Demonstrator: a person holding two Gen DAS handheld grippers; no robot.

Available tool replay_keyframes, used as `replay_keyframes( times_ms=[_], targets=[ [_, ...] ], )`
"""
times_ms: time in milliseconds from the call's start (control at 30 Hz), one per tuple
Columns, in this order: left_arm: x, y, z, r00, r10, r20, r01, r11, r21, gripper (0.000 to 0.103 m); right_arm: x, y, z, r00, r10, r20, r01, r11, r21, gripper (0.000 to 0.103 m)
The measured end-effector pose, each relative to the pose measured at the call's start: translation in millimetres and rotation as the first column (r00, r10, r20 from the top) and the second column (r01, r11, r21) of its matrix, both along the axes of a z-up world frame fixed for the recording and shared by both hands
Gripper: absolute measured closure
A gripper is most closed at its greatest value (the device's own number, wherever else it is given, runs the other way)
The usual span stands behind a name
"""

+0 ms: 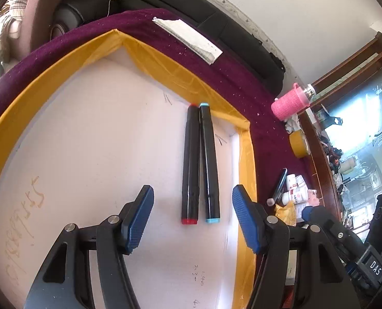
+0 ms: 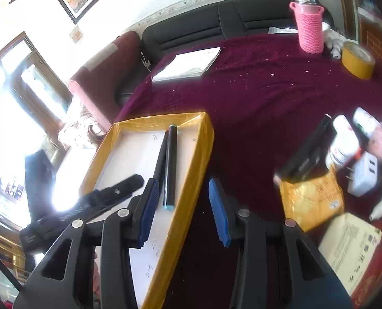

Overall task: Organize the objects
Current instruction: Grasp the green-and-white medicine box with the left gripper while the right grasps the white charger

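Note:
Two black markers lie side by side in a white tray with yellow taped walls (image 1: pixel 211 97): one with red ends (image 1: pixel 190 164) and one with light blue ends (image 1: pixel 209 164). My left gripper (image 1: pixel 193 216) is open and empty, just short of their near ends. In the right wrist view the tray (image 2: pixel 191 159) lies left of centre with the blue-ended marker (image 2: pixel 171 164) and the other marker (image 2: pixel 160 157) inside. My right gripper (image 2: pixel 183 208) is open and empty above the tray's right wall. The left gripper's body (image 2: pixel 93 200) shows there at the left.
The tray rests on a maroon cloth (image 2: pixel 268 90). On it are a white notepad (image 2: pixel 188 63), a pink-sleeved flask (image 2: pixel 309 28), a yellow tape roll (image 2: pixel 357 60), and at right a phone (image 2: pixel 307 152), bottles (image 2: pixel 343 144), a charger (image 2: pixel 362 175), a yellow packet (image 2: pixel 312 200) and a box (image 2: pixel 350 247). A black sofa (image 2: pixel 204 25) is behind.

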State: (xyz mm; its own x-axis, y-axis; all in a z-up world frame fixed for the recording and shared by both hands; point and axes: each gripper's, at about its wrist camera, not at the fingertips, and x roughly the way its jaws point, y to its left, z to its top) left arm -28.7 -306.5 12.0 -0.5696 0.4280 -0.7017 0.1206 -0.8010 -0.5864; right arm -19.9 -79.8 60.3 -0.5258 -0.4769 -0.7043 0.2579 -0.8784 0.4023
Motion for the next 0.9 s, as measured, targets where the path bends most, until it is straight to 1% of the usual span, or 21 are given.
replay_keyframes(
  times_ms=[67, 133, 300, 400, 433, 533, 600, 733, 767, 833, 900],
  targets=[
    [8, 2, 1, 1.000, 0.000, -0.013, 0.000, 1.000, 0.014, 0.046, 9, 9, 2, 1.000, -0.005, -0.007, 0.005, 1.000, -0.010, 0.064],
    [17, 4, 3, 1.000, 0.003, -0.021, -0.003, 1.000, 0.001, 0.046, 17, 19, 4, 1.000, -0.006, -0.014, 0.006, 1.000, -0.020, 0.064],
    [41, 8, 1, 1.000, -0.001, -0.021, 0.001, 1.000, 0.011, 0.046, 41, 48, 10, 0.999, -0.023, -0.033, 0.022, 0.999, -0.037, 0.064],
    [49, 8, 15, 0.996, 0.003, -0.087, -0.003, 1.000, -0.002, 0.046, 52, 68, 11, 0.998, -0.047, -0.043, 0.045, 0.998, -0.041, 0.065],
    [53, 8, 24, 0.993, 0.001, -0.122, -0.003, 1.000, -0.013, 0.046, 56, 75, 12, 0.997, -0.058, -0.048, 0.056, 0.998, -0.041, 0.065],
    [64, 15, 47, 0.982, -0.009, -0.187, -0.003, 0.998, -0.063, 0.046, 69, 100, 15, 0.993, -0.098, -0.069, 0.095, 0.995, -0.043, 0.065],
    [72, 23, 60, 0.977, -0.025, -0.210, 0.010, 0.997, -0.072, 0.046, 76, 119, 18, 0.988, -0.131, -0.084, 0.128, 0.991, -0.042, 0.065],
    [93, 53, 86, 0.962, -0.086, -0.261, 0.061, 0.993, -0.102, 0.046, 84, 154, 21, 0.975, -0.196, -0.103, 0.192, 0.980, -0.046, 0.056],
    [98, 63, 91, 0.955, -0.110, -0.275, 0.082, 0.990, -0.111, 0.046, 85, 163, 22, 0.971, -0.213, -0.105, 0.209, 0.977, -0.044, 0.056],
    [105, 84, 97, 0.947, -0.153, -0.282, 0.120, 0.984, -0.130, 0.045, 86, 179, 22, 0.965, -0.243, -0.101, 0.240, 0.970, -0.044, 0.056],
    [109, 102, 95, 0.943, -0.196, -0.268, 0.167, 0.978, -0.128, 0.045, 87, 192, 23, 0.961, -0.263, -0.089, 0.260, 0.964, -0.049, 0.055]
  ],
)
